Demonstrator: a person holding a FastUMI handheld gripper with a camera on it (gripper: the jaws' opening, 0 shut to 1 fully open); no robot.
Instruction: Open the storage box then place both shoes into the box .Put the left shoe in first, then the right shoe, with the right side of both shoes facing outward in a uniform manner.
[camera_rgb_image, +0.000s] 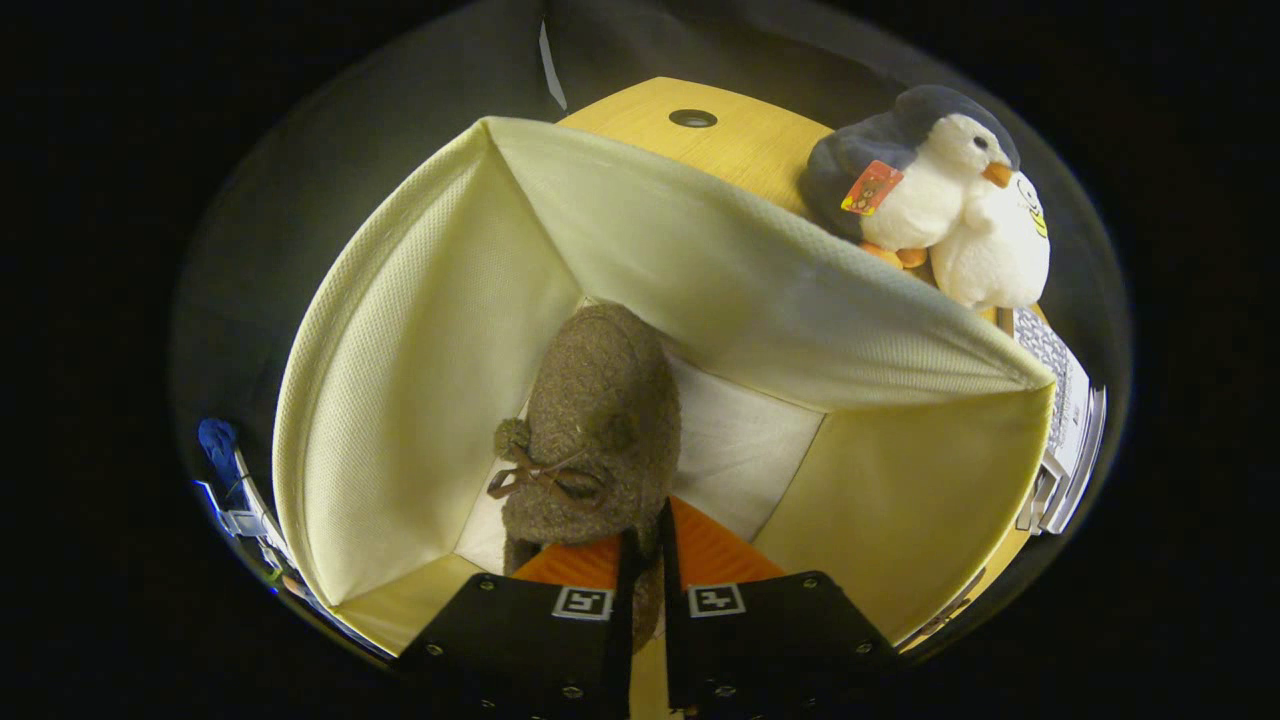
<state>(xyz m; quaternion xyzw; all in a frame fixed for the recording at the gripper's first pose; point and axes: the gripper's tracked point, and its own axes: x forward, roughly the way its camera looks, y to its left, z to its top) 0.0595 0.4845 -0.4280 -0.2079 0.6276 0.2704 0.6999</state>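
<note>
Shoe (598, 420), brown, pinched at its heel by the hand-held gripper (645, 545), hangs inside the cream box (420, 330) on a wooden table (740, 135).

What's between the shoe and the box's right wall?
Nothing: bare white box floor lies between the shoe and the right wall, in the gripper view.

I see the box (420, 330) standing open, a soft fabric bin with pale yellow textured walls and a white floor. One shoe (598, 420) sits inside it, a brown felt slipper with a small bow and pompom on top, toe pointing away from me toward the far corner, heel between my fingers (700, 545), which pinch its back rim.
</note>
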